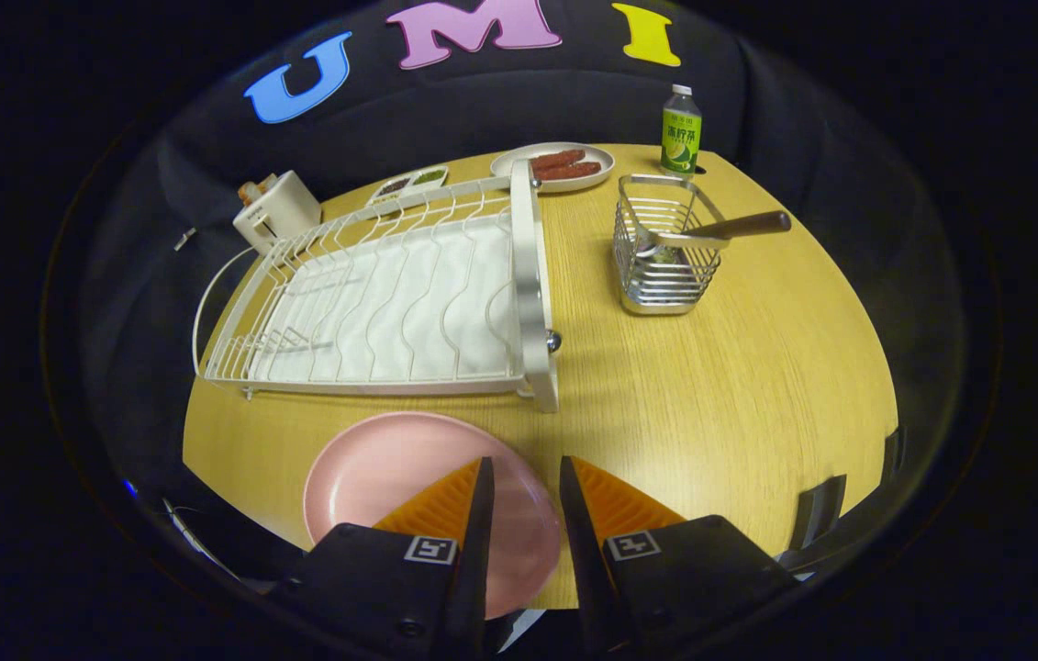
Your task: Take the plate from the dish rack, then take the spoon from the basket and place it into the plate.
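Observation:
A pink plate (390,473) lies flat on the wooden table (711,386), just in front of the white wire dish rack (390,294). The rack holds no dishes. My gripper (526,468) hovers over the plate's right rim; its fingers stand open with a narrow gap and nothing between them. Beyond the fingers to the right stands a metal wire basket (661,248). A spoon (720,229) leans in it, its brown wooden handle sticking out over the basket's right rim.
At the far edge of the table sit a beige plate with sausages (555,165), a green-labelled bottle (681,133), small condiment dishes (408,184) and a white toaster (275,211) left of the rack. Bare wood stretches between the basket and my fingers.

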